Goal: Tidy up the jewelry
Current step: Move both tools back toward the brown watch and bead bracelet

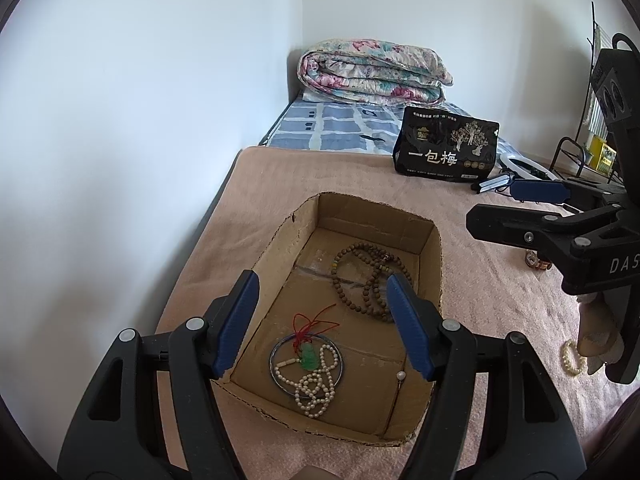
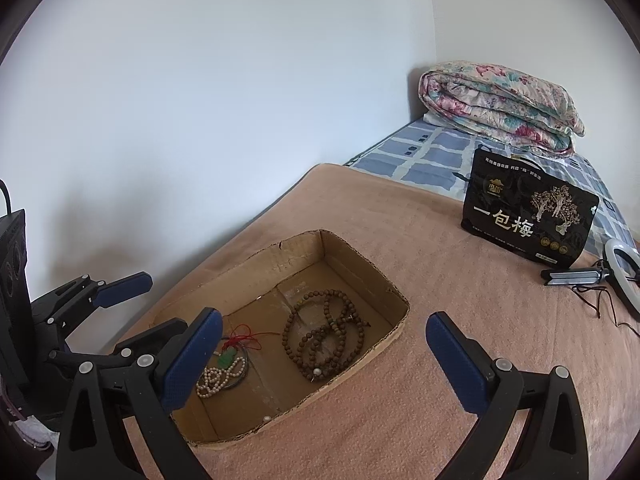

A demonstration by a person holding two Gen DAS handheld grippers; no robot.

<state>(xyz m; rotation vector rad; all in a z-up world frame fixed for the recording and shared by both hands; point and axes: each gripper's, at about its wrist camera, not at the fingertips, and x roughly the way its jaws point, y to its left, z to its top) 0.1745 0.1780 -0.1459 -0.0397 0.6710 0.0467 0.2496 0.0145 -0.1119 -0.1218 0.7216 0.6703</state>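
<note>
A shallow cardboard box [image 1: 430, 264] lies on a pink blanket. Inside it are a brown wooden bead strand [image 1: 370, 280], a pearl necklace [image 1: 316, 384] with a green jade pendant [image 1: 309, 356] on red cord, and a thin blue bangle [image 1: 276, 360]. My left gripper [image 1: 322, 280] hangs open above the box with nothing between its fingers. My right gripper [image 2: 324, 320] is wide open and empty over the box's near right rim [image 2: 400, 320]. The beads [image 2: 324, 332] and pearls [image 2: 218, 380] show below it. A pearl bracelet [image 1: 572, 358] lies on the blanket right of the box.
A black snack bag [image 1: 446, 146] stands beyond the box and a folded floral quilt [image 1: 372, 72] lies at the back corner. A ring light [image 2: 622, 268] with its cable lies at the far right. A wall runs along the bed's left side.
</note>
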